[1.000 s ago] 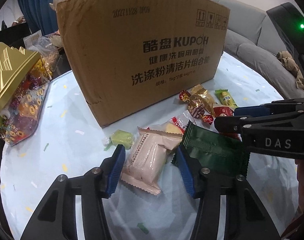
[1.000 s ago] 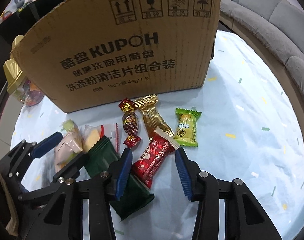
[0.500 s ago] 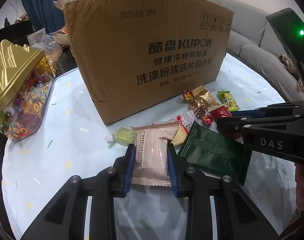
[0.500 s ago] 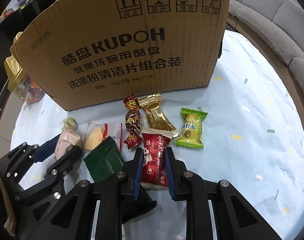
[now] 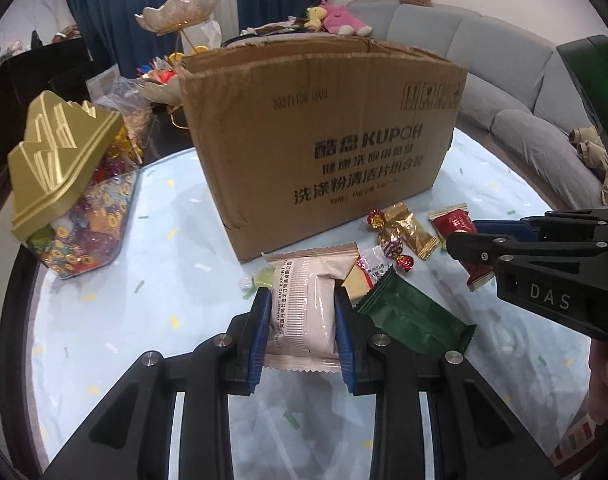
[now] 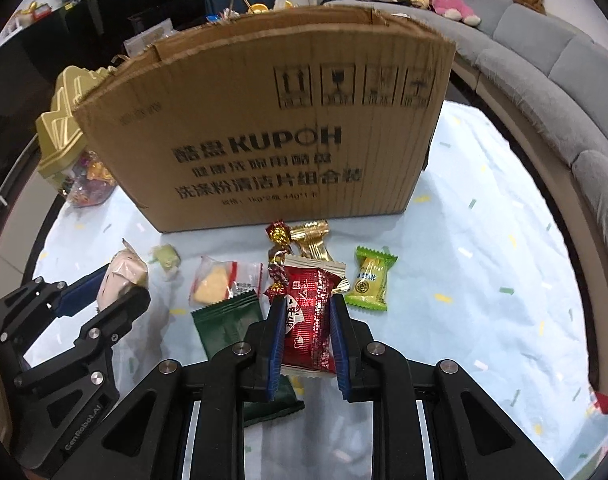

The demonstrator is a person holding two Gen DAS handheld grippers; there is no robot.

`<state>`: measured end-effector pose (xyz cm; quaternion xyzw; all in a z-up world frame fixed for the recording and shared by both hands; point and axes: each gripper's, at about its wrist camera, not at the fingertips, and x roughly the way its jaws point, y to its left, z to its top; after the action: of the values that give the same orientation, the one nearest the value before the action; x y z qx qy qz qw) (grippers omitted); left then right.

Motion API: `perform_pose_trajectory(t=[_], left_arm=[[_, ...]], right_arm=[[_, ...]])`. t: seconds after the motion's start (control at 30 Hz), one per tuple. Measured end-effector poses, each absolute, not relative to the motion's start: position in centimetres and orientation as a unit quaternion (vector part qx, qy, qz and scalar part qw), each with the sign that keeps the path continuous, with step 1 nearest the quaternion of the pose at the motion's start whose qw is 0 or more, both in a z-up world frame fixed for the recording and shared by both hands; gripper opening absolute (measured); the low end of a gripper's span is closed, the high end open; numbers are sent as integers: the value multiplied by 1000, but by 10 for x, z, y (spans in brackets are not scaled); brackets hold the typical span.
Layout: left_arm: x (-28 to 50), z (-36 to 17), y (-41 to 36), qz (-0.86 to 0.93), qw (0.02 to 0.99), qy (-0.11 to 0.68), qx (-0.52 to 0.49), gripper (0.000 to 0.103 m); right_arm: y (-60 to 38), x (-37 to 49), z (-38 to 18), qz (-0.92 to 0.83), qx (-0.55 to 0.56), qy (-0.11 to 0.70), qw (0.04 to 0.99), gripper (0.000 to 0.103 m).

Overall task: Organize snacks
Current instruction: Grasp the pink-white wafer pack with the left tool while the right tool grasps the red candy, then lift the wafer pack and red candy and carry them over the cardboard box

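The left gripper (image 5: 303, 316) is clamped on the pale pink snack pack (image 5: 305, 304) and the right gripper (image 6: 307, 334) on the red snack pack (image 6: 309, 320), each pinched across its width with the pads pressing the soft wrapper; both packs sit raised in front of the cardboard box (image 5: 323, 140), on its printed side. The likeliest trouble, as I judge it, is slip: the wrappers are slick, puffy film, so a pack could slide or twist out of the pads on the way over the box's ragged top edge. That front wall stands tall, so a pack carried too low could catch the rim and be knocked loose. The two grippers work close together in front of the box, so they could collide. The dark green pack (image 5: 413, 316) lies just in front of the box beneath them, and a dangling wrapper end might drag it.
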<state>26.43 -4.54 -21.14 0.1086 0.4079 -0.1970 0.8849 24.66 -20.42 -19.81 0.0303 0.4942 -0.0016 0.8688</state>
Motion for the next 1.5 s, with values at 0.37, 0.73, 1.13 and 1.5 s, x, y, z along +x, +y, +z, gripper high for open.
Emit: perform_pose_trajectory(t=[0.37,0.73,1.13,1.5], left_arm=[[247,-184,-36,-157,892,414,93,31],[229,-147,-32,-138,905,395,81,31],[222,-109,-36,-133,918,367,74,31],[224,-89,-42,-121,925,355,68,31]], right_arm=[[-201,235,-159,9,19,466,884,23],[-201,217,-121,17,16,439,898,23],[-205,199,-83,21,15,409,912,23],[-208,193,-63,18,14,393,919,23]])
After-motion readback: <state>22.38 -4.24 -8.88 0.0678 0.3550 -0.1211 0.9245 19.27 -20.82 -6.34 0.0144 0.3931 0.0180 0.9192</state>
